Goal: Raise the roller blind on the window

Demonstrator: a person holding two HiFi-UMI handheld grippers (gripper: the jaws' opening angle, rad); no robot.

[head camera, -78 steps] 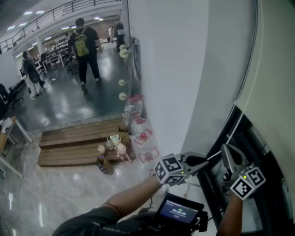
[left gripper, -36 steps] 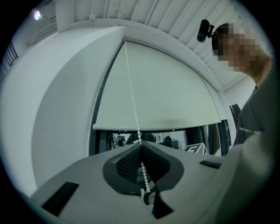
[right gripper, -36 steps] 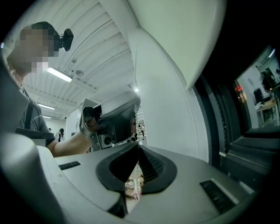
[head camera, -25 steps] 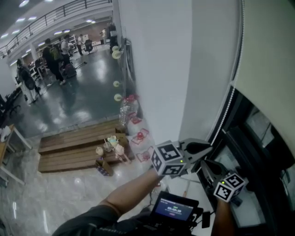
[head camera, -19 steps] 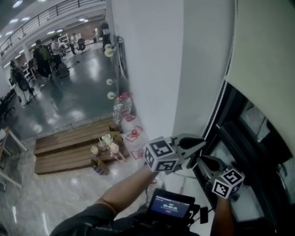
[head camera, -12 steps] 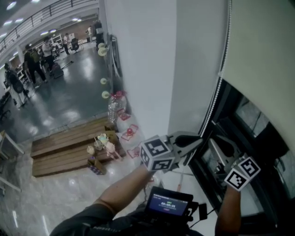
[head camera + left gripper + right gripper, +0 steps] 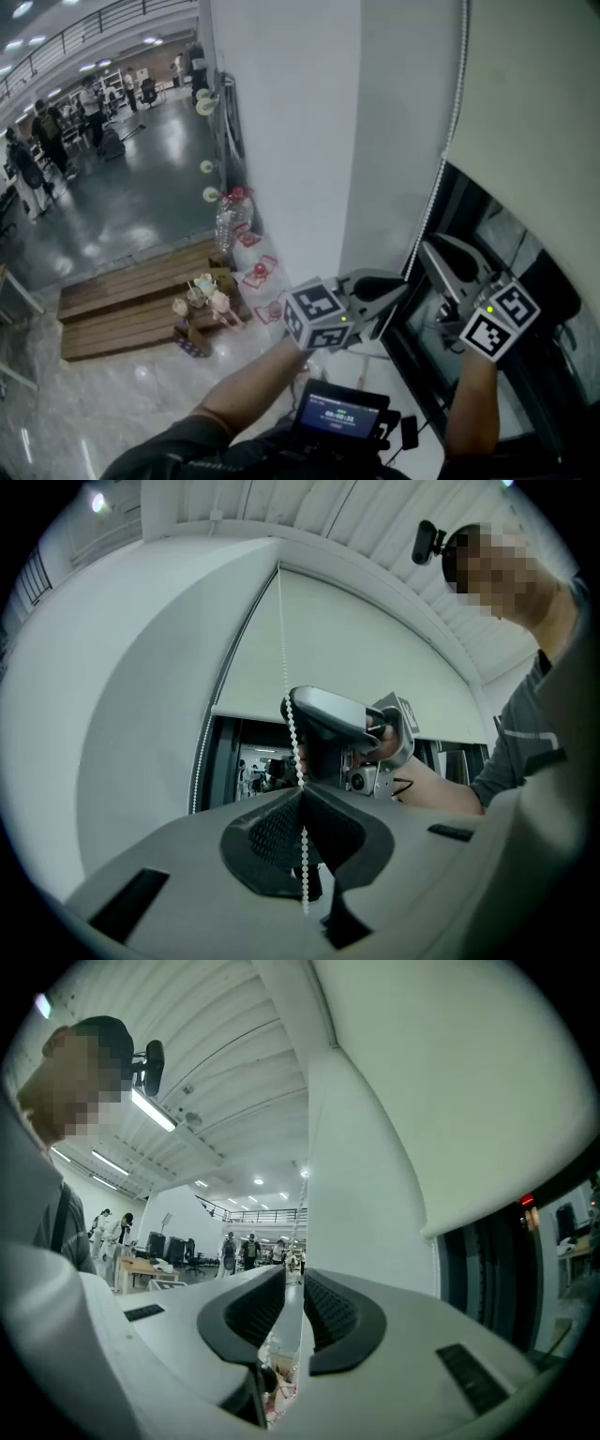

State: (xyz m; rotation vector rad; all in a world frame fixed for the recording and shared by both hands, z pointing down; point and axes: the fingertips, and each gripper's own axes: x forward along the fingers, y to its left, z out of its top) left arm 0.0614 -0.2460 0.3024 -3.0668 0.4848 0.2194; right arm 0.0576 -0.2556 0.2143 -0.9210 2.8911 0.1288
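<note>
The cream roller blind (image 7: pixel 539 94) hangs over the dark window (image 7: pixel 511 239), with its lower edge a little above my grippers. Its white bead chain (image 7: pixel 433 197) runs down the blind's left side. My left gripper (image 7: pixel 403 285) is shut on the chain (image 7: pixel 292 733), which passes between its pads and dangles below. My right gripper (image 7: pixel 429 251) is higher, just right of the chain. Its jaws have just been opening and now stand a narrow gap apart (image 7: pixel 293 1302). A faint strand of chain (image 7: pixel 302 1180) shows above that gap, and the pads press on nothing.
A white wall pillar (image 7: pixel 300 141) stands left of the window. Below it are a wooden pallet (image 7: pixel 131 300) with small items and bottles (image 7: pixel 234 220). Several people (image 7: pixel 47 122) walk in the hall at far left. A small screen (image 7: pixel 342 411) sits at the person's chest.
My right gripper has let go of the chain and risen from below the left gripper to above it. The left gripper has stayed shut on the chain in place.
</note>
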